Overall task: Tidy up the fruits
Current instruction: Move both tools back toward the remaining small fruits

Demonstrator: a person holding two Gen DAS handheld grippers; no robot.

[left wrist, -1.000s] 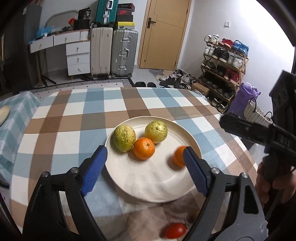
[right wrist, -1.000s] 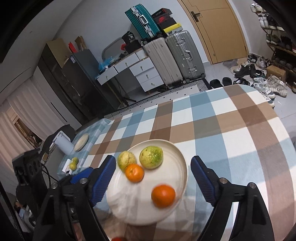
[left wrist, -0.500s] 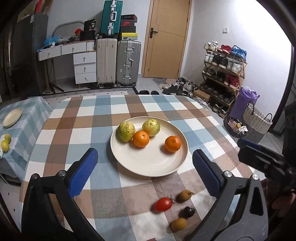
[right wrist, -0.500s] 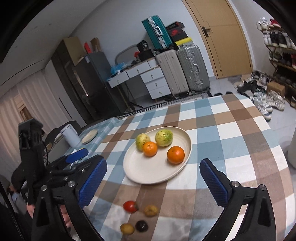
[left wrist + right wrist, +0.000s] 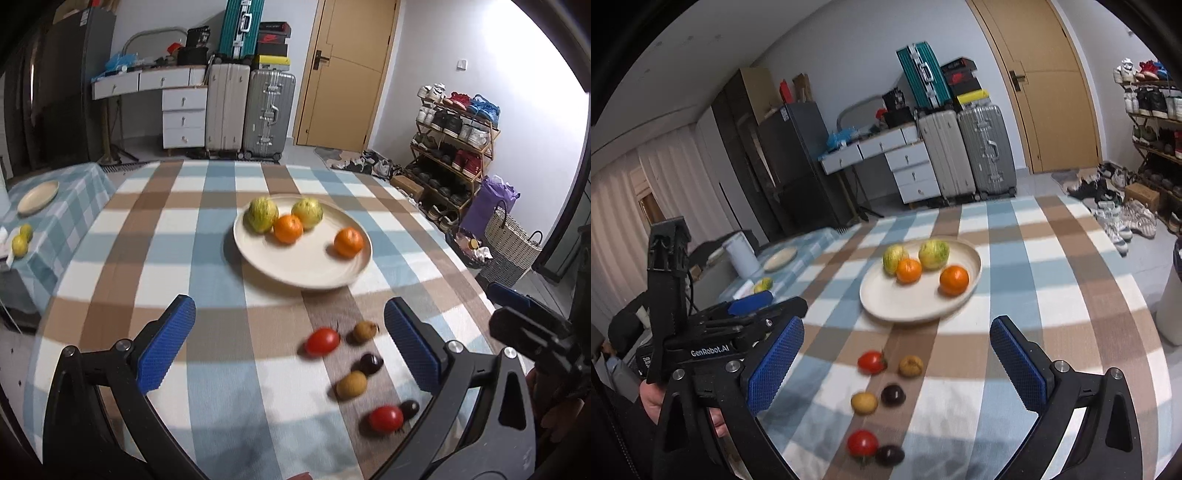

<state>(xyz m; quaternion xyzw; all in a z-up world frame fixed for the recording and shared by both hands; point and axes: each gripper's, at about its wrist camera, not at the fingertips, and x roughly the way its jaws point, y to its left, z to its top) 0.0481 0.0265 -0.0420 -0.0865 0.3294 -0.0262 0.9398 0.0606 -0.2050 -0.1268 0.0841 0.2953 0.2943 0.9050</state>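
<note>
Fruits sit in two groups on the checked desk (image 5: 155, 258). Four large ones lie on the cream plate (image 5: 295, 269): two yellow-green fruits (image 5: 263, 215) side by side at the far edge, an orange (image 5: 288, 229) touching both of them, and a second orange (image 5: 348, 242) apart to the right. Nearer the cameras, six small fruits lie loose on a brown stripe of the cloth: a red tomato (image 5: 322, 341) beside a tan fruit (image 5: 365, 331), then a dark fruit (image 5: 371, 363) next to another tan fruit (image 5: 351, 384), and closest, a second tomato (image 5: 385, 418) touching a second dark fruit (image 5: 409, 408).

From its own wrist view, the left gripper (image 5: 290, 343) hangs above the desk with jaws spread wide and nothing between them; the small fruits lie under its right half, the plate well beyond its tips. The right gripper (image 5: 895, 363) is likewise spread wide and holds nothing, and in its view the loose fruits lie between and below its pads, with the plate farther out.

Motion blur softens the plate and small fruits in both views, so the kinds of the tan and dark fruits cannot be told. The nearest tomato and dark fruit are partly cut by the left gripper's right finger. Off to the left, a lower surface with a teal cloth carries a small plate (image 5: 38, 192) and two yellowish fruits (image 5: 22, 240).
</note>
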